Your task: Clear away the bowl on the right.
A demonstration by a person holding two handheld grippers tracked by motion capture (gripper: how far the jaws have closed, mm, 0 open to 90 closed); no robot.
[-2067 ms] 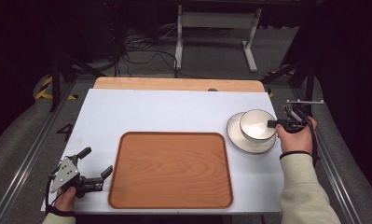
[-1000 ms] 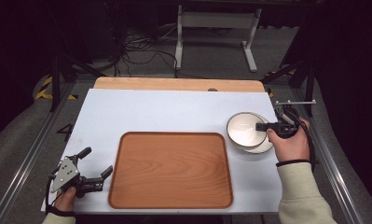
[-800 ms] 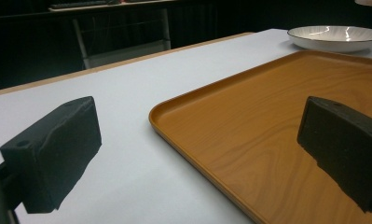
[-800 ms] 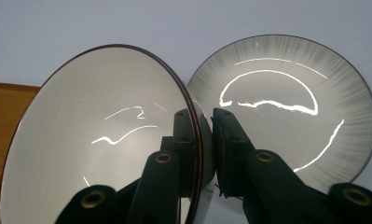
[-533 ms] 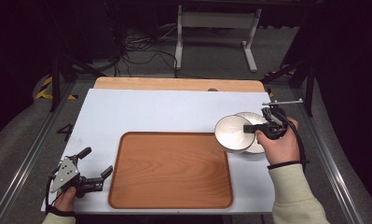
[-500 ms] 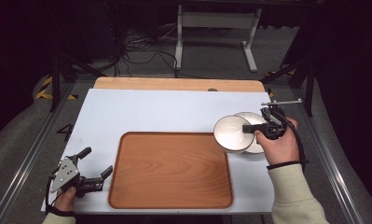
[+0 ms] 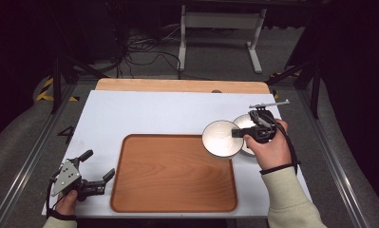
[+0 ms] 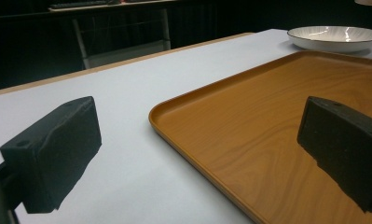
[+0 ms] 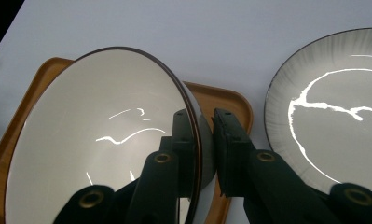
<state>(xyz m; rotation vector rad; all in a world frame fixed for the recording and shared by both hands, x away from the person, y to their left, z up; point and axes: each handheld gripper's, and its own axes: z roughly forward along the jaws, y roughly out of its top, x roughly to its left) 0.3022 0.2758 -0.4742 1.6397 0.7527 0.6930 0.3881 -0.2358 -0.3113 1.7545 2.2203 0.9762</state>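
Gripper on the right (image 7: 238, 133) pinches the white bowl's (image 7: 221, 138) rim, carrying it above the wooden tray's (image 7: 173, 175) two o'clock corner; next, lower it gently onto the tray.

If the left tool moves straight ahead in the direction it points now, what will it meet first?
Probably the near rim of the wooden tray. The left tool is open and points across the white table toward that tray. Beyond it stands a plate; depth is unclear.
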